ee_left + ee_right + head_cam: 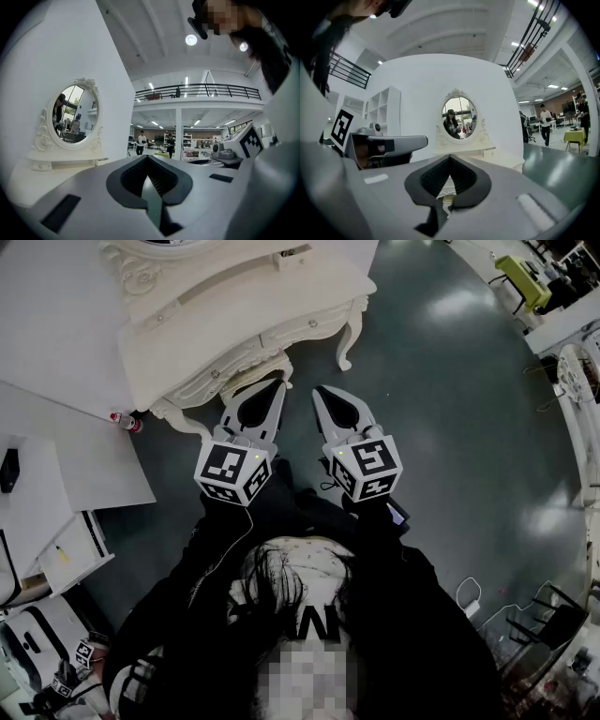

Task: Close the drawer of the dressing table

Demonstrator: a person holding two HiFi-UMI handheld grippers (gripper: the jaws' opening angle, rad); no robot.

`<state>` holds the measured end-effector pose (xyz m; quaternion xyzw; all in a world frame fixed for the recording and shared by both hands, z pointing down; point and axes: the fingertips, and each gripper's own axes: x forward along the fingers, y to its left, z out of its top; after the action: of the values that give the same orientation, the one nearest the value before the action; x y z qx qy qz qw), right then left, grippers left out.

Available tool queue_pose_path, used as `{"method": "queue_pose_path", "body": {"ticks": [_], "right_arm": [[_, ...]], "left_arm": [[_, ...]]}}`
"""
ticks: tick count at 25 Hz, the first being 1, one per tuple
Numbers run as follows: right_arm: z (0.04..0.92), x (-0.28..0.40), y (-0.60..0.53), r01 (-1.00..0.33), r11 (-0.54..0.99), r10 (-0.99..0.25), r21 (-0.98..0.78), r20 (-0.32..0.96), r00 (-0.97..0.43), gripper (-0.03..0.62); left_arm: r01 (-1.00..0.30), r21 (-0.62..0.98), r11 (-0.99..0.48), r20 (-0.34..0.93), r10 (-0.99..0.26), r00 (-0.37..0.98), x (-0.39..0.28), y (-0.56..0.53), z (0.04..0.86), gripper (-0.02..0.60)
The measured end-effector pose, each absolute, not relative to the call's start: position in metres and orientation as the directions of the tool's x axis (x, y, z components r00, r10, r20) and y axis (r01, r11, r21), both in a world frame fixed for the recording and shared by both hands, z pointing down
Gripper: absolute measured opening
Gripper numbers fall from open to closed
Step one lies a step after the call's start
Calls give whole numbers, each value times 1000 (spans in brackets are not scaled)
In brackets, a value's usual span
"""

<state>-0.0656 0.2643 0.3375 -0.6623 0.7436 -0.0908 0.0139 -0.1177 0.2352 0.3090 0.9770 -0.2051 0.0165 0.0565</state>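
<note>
The cream dressing table (239, 306) stands at the top of the head view, its carved drawer front (246, 362) facing me. From here I cannot tell how far that drawer stands out. My left gripper (277, 383) and right gripper (317, 390) hover side by side just short of that front, both shut and holding nothing. In the left gripper view the shut jaws (147, 157) point past the oval mirror (75, 115) and the table top (28, 180). The right gripper view has the shut jaws (450, 157) aimed at the mirror (459, 117) and table (499, 159).
A white desk (66, 456) with a small bottle (127, 421) lies to the left, and a white cabinet (66, 554) sits below it. Dark green floor (450, 409) spreads to the right, with a yellow-green chair (523, 279) far off. People (545, 124) stand in the distance.
</note>
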Motion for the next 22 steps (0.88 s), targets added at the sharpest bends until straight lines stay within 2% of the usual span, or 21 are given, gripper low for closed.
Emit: {"method": "queue_pose_path", "body": {"ticks": [22], "right_arm": [[353, -53, 255, -959, 121, -985, -256, 90, -148, 8]], "left_arm": [[-405, 94, -910, 123, -393, 911, -100, 229, 324, -5]]}}
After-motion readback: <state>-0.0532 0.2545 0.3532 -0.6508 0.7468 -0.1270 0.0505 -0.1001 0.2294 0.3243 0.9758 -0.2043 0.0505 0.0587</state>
